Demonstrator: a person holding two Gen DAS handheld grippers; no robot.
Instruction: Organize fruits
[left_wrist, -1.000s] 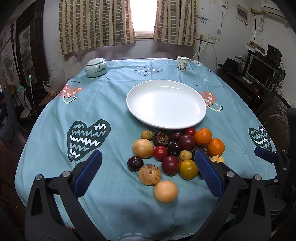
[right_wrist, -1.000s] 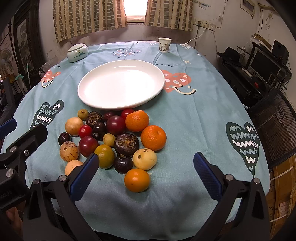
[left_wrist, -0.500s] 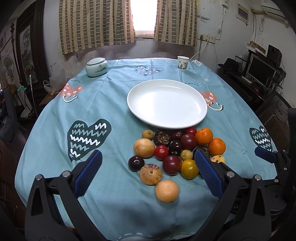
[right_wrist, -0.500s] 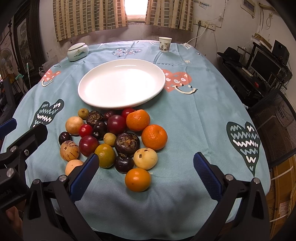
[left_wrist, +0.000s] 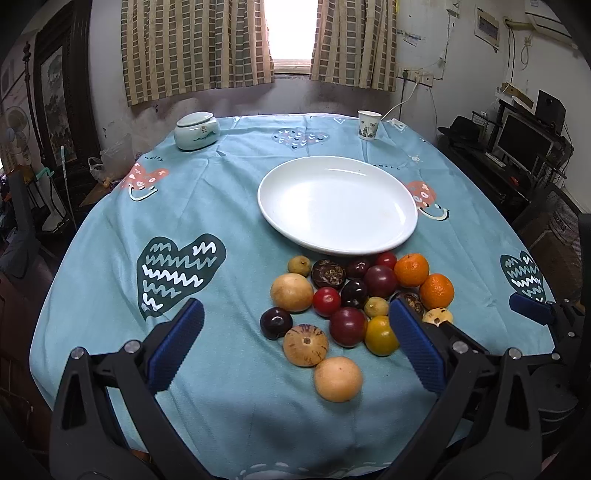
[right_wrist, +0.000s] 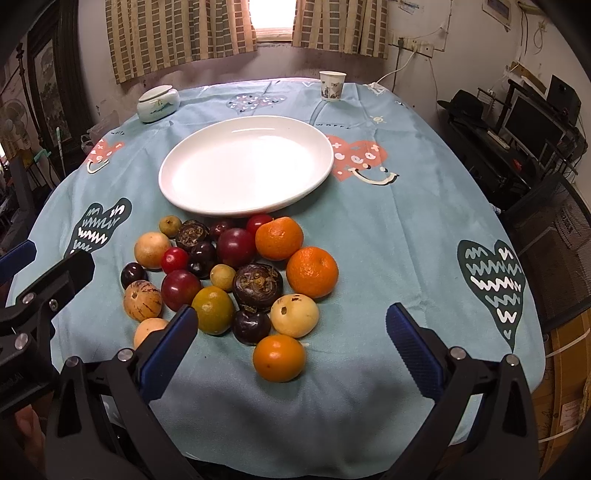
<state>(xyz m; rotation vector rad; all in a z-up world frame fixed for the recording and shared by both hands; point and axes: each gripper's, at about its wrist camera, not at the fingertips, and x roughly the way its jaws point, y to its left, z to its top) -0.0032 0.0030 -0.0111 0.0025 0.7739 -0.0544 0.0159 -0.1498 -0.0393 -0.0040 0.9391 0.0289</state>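
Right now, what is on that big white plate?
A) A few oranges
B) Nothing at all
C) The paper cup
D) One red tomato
B: the white plate is bare, all the fruits lie in a cluster on the tablecloth in front of it, and the paper cup stands far behind it.

Matt blue cloth (left_wrist: 229, 206) over the table, soft weave, printed with hearts; glossy white glazed plate (left_wrist: 338, 242), smooth and reflecting window light; glazed ceramic lidded jar (left_wrist: 196, 131) with a sheen; paper-looking cup (right_wrist: 331, 85), matt, printed; dimpled, slightly shiny peel on the oranges (right_wrist: 312, 272); smooth glossy skin on the red plums (right_wrist: 181, 290); rough, dull, cracked rind on the dark brown fruit (right_wrist: 258, 284); matt black plastic on the left gripper (left_wrist: 295, 343) and right gripper (right_wrist: 291, 339), ribbed blue rubbery pads (left_wrist: 175, 347), bright metal screws; woven checked fabric on the curtains (left_wrist: 195, 44)
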